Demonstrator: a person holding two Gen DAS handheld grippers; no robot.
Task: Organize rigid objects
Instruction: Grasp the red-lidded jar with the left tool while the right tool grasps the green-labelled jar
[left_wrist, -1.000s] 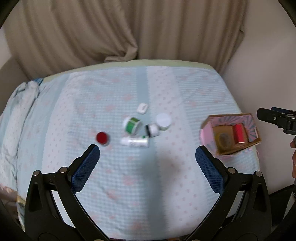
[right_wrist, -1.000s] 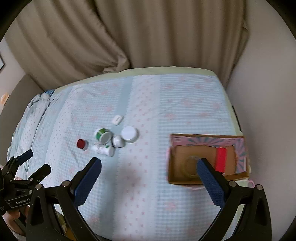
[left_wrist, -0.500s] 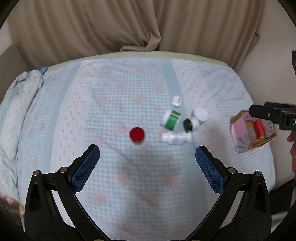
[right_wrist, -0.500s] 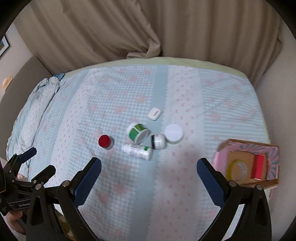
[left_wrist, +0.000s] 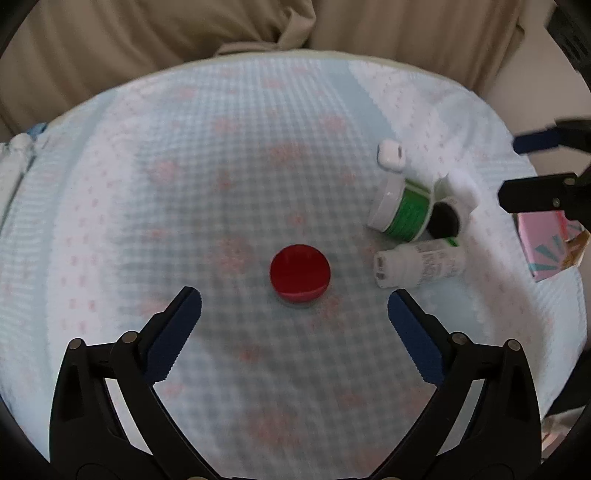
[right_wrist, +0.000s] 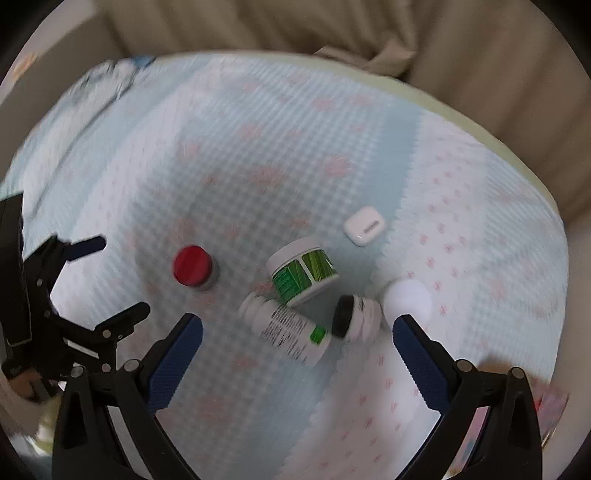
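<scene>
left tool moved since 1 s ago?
Yes. The left tool has closed in on the red-lidded jar, which sat far ahead by the white bottle before; the jar now lies just beyond its open tips.

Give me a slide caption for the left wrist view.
Open left gripper lines up on a red-lidded jar on the checked bedspread.

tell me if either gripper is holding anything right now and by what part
Nothing is held. The left gripper is open with the red-lidded jar just ahead of its fingers, untouched. The right gripper is open above the white bottle.
</scene>
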